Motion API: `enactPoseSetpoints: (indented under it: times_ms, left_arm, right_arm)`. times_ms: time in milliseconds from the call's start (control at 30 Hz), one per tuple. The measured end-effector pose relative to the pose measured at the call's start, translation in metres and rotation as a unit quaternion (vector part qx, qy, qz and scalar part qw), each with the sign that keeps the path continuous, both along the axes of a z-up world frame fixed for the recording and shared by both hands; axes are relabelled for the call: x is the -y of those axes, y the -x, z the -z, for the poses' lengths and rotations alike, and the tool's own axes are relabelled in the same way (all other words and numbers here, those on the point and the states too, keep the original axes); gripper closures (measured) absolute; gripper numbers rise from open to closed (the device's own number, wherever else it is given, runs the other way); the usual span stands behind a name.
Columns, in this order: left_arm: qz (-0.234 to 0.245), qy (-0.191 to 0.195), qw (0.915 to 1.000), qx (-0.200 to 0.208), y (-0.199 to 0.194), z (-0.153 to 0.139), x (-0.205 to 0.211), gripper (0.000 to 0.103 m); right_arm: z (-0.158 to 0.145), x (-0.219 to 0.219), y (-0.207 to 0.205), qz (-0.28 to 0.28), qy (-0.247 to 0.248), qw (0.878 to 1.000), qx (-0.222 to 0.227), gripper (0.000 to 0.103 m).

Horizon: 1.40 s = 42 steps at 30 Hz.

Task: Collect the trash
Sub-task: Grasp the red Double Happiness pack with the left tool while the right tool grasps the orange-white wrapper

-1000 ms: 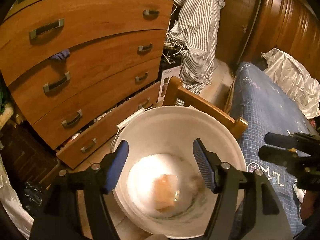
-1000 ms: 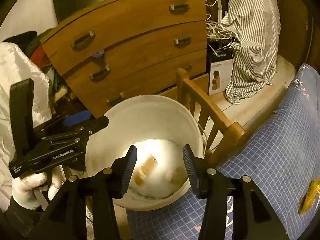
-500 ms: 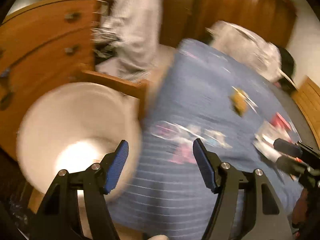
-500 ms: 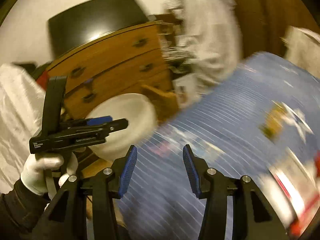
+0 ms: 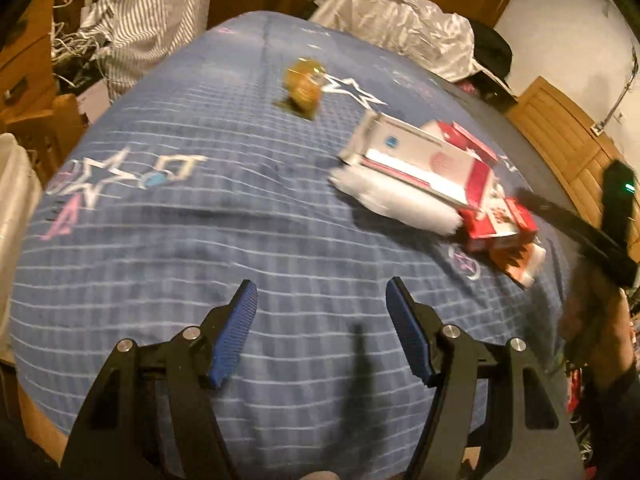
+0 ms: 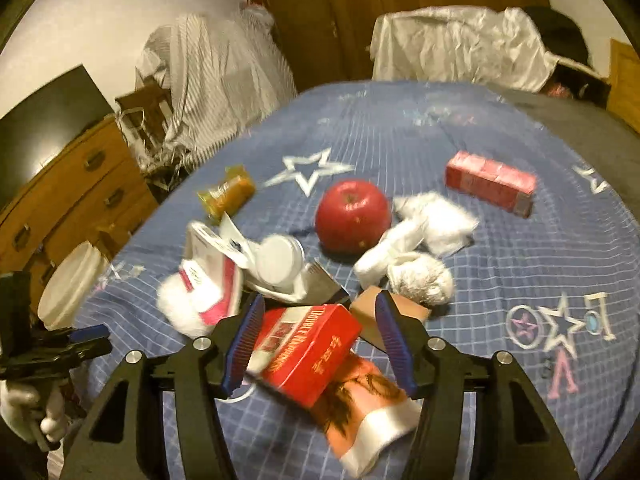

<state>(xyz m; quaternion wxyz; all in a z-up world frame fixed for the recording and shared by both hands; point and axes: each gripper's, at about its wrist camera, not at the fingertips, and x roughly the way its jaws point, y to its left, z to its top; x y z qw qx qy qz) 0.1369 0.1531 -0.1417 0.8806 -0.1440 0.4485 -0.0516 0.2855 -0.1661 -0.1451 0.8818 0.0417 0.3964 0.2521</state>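
Right gripper (image 6: 318, 340) jaws were opening around the light, crushable red carton (image 6: 308, 354) at 6 o'clock; left gripper (image 5: 322, 328) jaws apart, empty.

The left gripper (image 5: 322, 334) points steeply down, jaws parted, nothing between them. The right gripper (image 6: 320, 346) also tilts down, its jaws opening, pads pressing nothing. A white-gloved left hand (image 6: 24, 412) holds its tool at 8 o'clock in the right view.
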Motion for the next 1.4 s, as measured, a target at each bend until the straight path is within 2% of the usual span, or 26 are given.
enactPoseSetpoints:
  times_ms: [33,133,300,433,533,667,833,933,1033,1133,1167,1267,1400]
  left_arm:
    - [0.002,-0.001,1.0,-0.002,-0.001,0.001,0.003,0.039]
    - [0.007,-0.005,0.9999,-0.008,0.004,0.005,0.01,0.039]
    - [0.003,-0.007,0.9999,-0.011,0.006,0.006,0.013,0.036]
    - [0.004,-0.011,0.9999,-0.009,0.006,0.003,0.018,0.036]
    - [0.011,-0.02,0.9997,-0.01,0.007,0.0,0.024,0.036]
    - [0.037,-0.033,0.9987,-0.005,0.003,-0.003,0.044,0.034]
    - [0.099,-0.062,0.9928,0.025,-0.007,-0.016,0.087,0.025]
    - [0.139,-0.078,0.9869,0.024,-0.019,-0.013,0.11,0.023]
    - [0.16,-0.102,0.9818,0.008,-0.032,-0.003,0.127,0.023]
    - [0.165,-0.133,0.9773,-0.002,-0.039,0.005,0.136,0.023]
    - [0.165,-0.136,0.9769,-0.007,-0.041,0.007,0.137,0.024]
    - [0.16,-0.139,0.9769,-0.023,-0.047,0.016,0.137,0.035]
    - [0.156,-0.143,0.9771,-0.022,-0.052,0.018,0.138,0.039]
  right_arm:
    - [-0.001,-0.017,0.0,-0.009,0.004,1.0,-0.002,0.044]
    - [0.002,-0.023,0.022,-0.045,0.007,0.999,-0.002,0.044]
    - [0.0,-0.063,0.084,-0.099,-0.024,0.995,-0.014,0.044]
    - [-0.003,-0.103,0.126,-0.156,-0.055,0.986,-0.027,0.044]
    - [-0.012,-0.097,0.144,-0.156,-0.063,0.985,-0.02,0.044]
    - [-0.024,-0.054,0.153,-0.123,-0.048,0.991,0.009,0.042]
    - [-0.028,0.006,0.135,-0.058,-0.006,0.998,0.039,0.037]
    - [-0.022,0.023,0.117,-0.045,0.024,0.998,0.046,0.033]
    - [-0.016,0.02,0.093,-0.066,0.075,0.994,0.05,0.028]
    - [-0.008,0.008,0.065,-0.093,0.119,0.988,0.033,0.025]
    - [-0.005,0.003,0.054,-0.11,0.124,0.986,0.016,0.025]
    - [0.006,-0.004,0.031,-0.13,0.14,0.981,-0.018,0.025]
    - [0.018,-0.012,0.013,-0.137,0.159,0.977,-0.043,0.025]
